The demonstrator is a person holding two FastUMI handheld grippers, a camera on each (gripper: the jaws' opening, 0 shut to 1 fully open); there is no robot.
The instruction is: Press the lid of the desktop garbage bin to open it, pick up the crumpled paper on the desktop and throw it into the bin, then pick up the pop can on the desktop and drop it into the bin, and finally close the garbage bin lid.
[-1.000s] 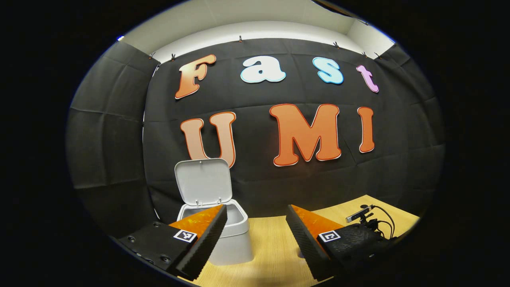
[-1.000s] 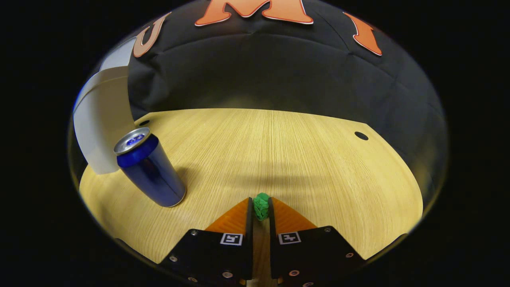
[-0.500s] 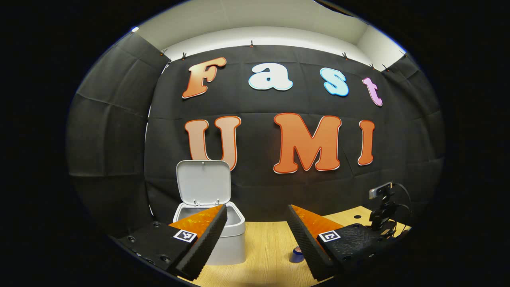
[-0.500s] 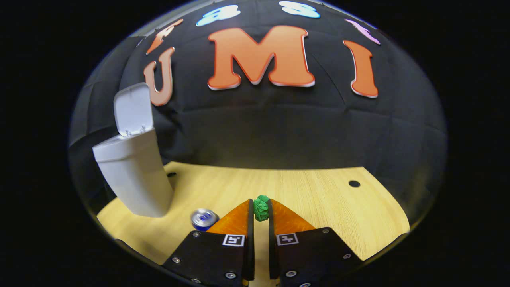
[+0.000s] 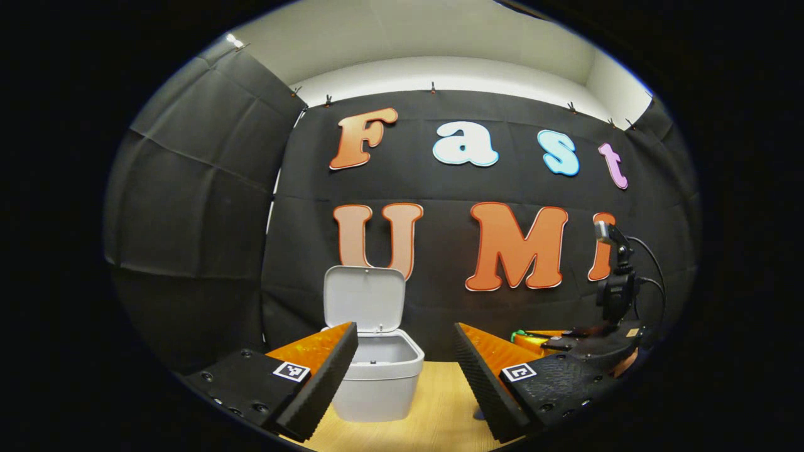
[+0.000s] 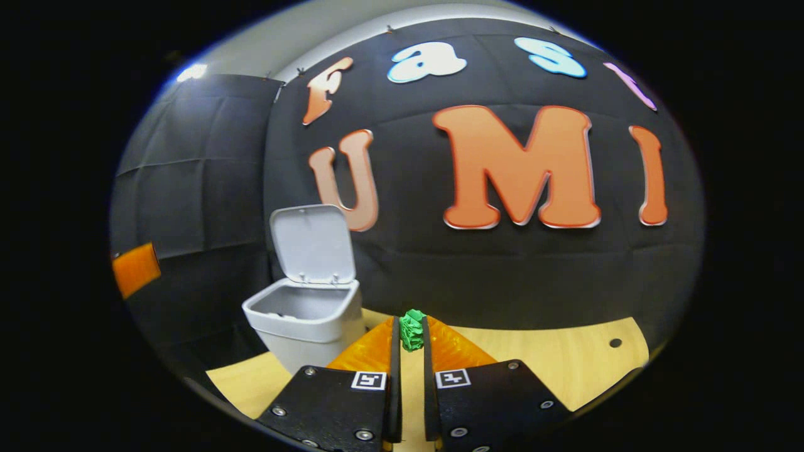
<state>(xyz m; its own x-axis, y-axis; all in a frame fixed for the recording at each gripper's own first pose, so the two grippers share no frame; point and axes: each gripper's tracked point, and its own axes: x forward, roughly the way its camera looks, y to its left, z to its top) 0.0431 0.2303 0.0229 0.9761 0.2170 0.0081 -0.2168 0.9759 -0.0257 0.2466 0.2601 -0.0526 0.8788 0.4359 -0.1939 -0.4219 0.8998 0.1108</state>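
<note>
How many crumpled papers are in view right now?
1: the green crumpled paper, pinched between the right tool's fingers, just right of the open bin. Others may be hidden.

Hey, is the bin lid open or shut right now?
Open. The lid stands upright behind the bin, hinged at the rear rim, and the bin's inside shows below it. The left gripper view shows the same.

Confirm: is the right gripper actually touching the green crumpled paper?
Touching. The right gripper view shows the right gripper with both fingers closed against the green crumpled paper, held above the table.
</note>
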